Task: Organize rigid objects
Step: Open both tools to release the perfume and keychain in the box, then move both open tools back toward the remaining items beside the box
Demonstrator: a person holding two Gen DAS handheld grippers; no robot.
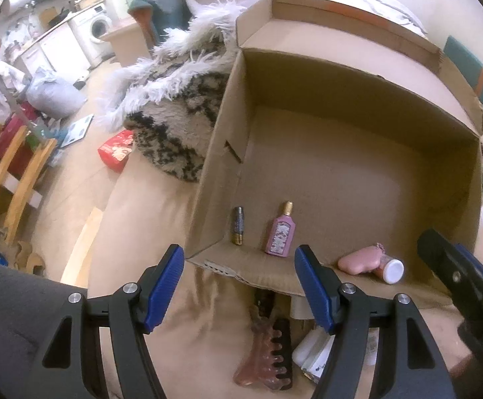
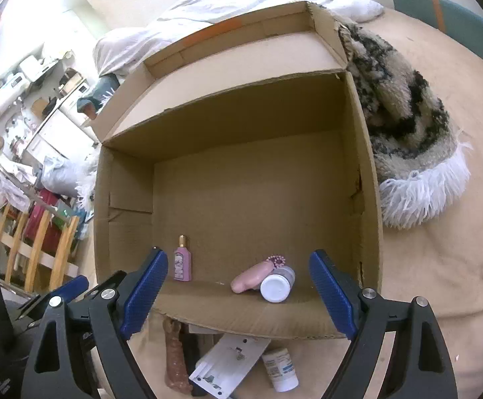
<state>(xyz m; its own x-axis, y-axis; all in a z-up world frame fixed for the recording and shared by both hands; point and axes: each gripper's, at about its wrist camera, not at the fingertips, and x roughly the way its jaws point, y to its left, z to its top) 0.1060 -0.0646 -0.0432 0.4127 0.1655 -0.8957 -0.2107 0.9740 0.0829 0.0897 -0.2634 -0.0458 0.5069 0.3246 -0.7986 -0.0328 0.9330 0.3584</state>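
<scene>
Nearest, on the beige cover outside the box, lie a pink hair claw [image 1: 264, 359], a white card [image 2: 230, 367] and a small white bottle [image 2: 280, 369]. Above them the left gripper [image 1: 240, 287] and right gripper [image 2: 238, 294] both have their fingers spread apart, holding nothing. Farther on, inside the cardboard box [image 1: 221, 153], rest a battery [image 1: 237, 225], a pink perfume bottle [image 1: 279, 231], a pink case [image 2: 251, 276] and a white-capped jar [image 2: 276, 286].

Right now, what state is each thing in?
Cardboard box: open, flaps up.
Battery: lying in box.
Perfume bottle: lying in box, capped.
White-capped jar: on its side in box.
Hair claw: outside box.
Left tool: open, empty.
Right tool: open, empty.
</scene>
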